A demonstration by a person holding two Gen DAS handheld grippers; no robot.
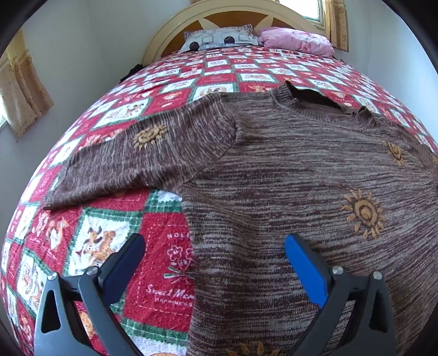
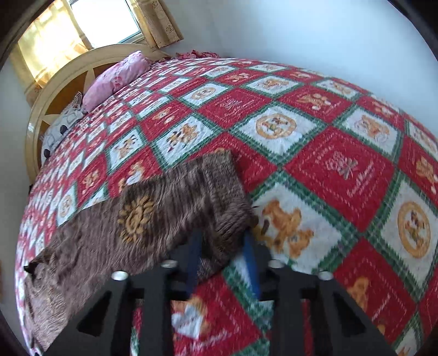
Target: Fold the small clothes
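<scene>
A small brown knitted sweater (image 1: 287,169) with orange sun motifs lies spread on a red, white and green patchwork quilt (image 1: 164,276). One sleeve (image 1: 142,156) stretches out to the left. My left gripper (image 1: 215,246) is open just above the sweater's left side edge, holding nothing. In the right wrist view the other sleeve (image 2: 219,191) is lifted off the quilt (image 2: 328,164), and my right gripper (image 2: 223,241) is shut on its cuff end. The sweater's body (image 2: 95,241) trails to the lower left.
The bed has a cream and brown headboard (image 1: 235,16) with a grey patterned pillow (image 1: 219,38) and a pink pillow (image 1: 298,41). Walls stand close on both sides. A curtained window (image 2: 104,22) is behind the headboard.
</scene>
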